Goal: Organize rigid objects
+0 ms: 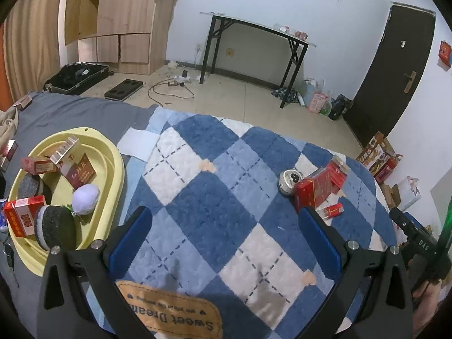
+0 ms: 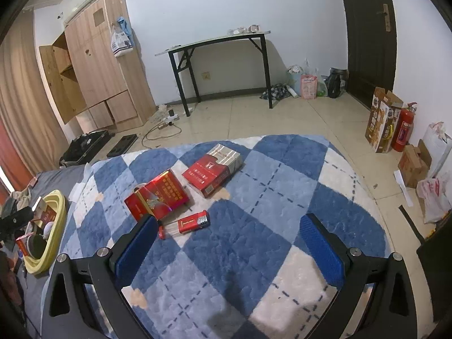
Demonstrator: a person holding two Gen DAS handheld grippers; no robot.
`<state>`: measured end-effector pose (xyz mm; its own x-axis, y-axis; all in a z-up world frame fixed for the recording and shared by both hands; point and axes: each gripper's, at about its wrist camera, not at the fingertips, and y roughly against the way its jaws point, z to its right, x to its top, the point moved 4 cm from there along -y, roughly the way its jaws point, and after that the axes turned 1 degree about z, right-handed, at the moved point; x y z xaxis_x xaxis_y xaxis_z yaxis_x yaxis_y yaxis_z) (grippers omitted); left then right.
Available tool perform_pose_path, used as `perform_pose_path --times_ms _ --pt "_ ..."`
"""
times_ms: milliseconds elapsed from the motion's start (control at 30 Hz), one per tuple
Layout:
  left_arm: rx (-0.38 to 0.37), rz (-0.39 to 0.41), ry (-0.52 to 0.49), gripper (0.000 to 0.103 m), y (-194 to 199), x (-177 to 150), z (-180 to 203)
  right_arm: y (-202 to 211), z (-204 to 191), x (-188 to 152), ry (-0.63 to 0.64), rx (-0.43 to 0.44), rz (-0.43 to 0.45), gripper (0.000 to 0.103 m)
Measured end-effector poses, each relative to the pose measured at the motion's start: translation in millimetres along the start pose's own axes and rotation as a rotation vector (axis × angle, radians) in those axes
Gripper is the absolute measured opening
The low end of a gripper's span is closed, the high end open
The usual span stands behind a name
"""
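Observation:
On the blue checked blanket (image 2: 254,240) lie a shiny red box (image 2: 158,196), a red and silver cigarette pack (image 2: 212,171) and a red lighter (image 2: 193,221), with a second small red lighter (image 2: 161,232) beside my left finger pad. A round tin (image 1: 289,182) sits by the red boxes (image 1: 313,189) in the left wrist view. The yellow basin (image 1: 113,166) at the left holds red boxes, round dark discs and a white ball (image 1: 85,199). My left gripper (image 1: 224,226) is open and empty above the blanket. My right gripper (image 2: 228,231) is open and empty, just short of the lighter.
Grey bedsheet (image 1: 56,113) under the basin. Beyond the bed: tiled floor, a black folding table (image 2: 220,56), a wooden wardrobe (image 2: 93,65), an open suitcase (image 1: 76,77), cables, a dark door (image 2: 367,34), cartons and a fire extinguisher (image 2: 402,130) at the right wall.

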<state>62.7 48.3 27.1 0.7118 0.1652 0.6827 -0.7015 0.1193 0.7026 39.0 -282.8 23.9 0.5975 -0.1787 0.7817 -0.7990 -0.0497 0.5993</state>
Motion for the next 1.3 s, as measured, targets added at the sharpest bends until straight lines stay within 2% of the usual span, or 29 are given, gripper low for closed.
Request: perform_pose_path --times_ms 433,1300 --pt "0.012 -0.007 -0.065 0.103 -5 -7 13 -7 4 1 -0.014 0.017 -0.005 0.103" --pt "0.002 0.006 -0.069 0.103 -1 -9 20 -15 -1 -2 0.006 0.019 -0.029 0.103"
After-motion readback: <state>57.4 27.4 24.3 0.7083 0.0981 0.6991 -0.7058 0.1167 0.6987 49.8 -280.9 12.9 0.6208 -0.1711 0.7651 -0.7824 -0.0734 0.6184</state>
